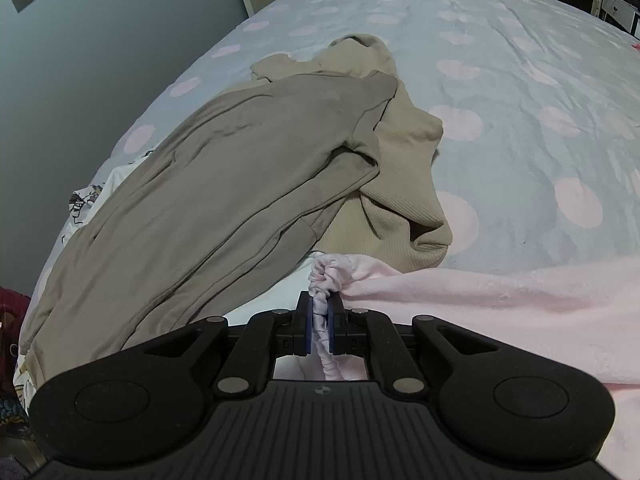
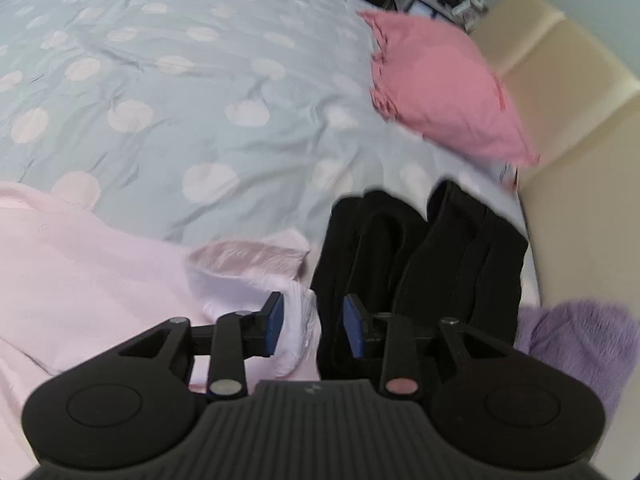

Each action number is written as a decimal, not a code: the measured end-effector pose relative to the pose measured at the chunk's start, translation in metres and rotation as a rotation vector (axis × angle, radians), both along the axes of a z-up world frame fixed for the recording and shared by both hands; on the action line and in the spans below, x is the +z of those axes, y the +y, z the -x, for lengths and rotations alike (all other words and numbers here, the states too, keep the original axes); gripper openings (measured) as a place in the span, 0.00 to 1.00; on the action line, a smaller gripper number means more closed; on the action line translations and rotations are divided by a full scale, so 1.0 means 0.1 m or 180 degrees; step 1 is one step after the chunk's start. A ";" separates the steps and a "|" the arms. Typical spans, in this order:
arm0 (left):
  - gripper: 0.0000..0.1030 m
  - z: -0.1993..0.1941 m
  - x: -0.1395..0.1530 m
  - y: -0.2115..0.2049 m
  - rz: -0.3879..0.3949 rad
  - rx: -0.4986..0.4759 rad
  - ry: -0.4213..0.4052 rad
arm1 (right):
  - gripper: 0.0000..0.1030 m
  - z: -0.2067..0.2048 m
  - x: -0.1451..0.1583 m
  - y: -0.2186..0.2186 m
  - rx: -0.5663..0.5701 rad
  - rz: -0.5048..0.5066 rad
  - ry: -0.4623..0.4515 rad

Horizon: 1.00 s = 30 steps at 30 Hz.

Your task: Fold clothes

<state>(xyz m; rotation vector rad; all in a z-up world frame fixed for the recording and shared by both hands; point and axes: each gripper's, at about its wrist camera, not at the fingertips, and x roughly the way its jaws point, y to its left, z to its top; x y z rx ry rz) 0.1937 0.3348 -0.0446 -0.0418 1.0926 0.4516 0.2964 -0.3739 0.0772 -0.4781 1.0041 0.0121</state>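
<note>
Left wrist view: the left gripper is seen at lower centre, clamped on a bunched, gathered edge of one pale pink garment that is spread across the lower right of the frame. Two beige garments are counted on the dotted bedspread: a taupe one laid over a ribbed lighter one, at centre left. In the right wrist view, the right gripper is held wide apart with nothing gripped, above the pink garment's edge beside one black garment; one pink pillow is seen at upper right and one purple fuzzy item at lower right
</note>
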 end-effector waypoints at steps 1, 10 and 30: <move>0.05 -0.01 -0.02 0.00 -0.0002 -0.0009 0.0018 | 0.37 -0.02 -0.02 0.05 0.0112 -0.0028 0.0080; 0.05 -0.05 -0.13 -0.03 -0.0069 -0.0117 0.0151 | 0.37 -0.28 -0.67 0.49 0.0469 -0.0003 0.0640; 0.05 0.07 0.13 0.08 0.0130 -0.0009 -0.0242 | 0.01 -0.58 0.33 -0.28 -0.0946 -0.0731 -0.0566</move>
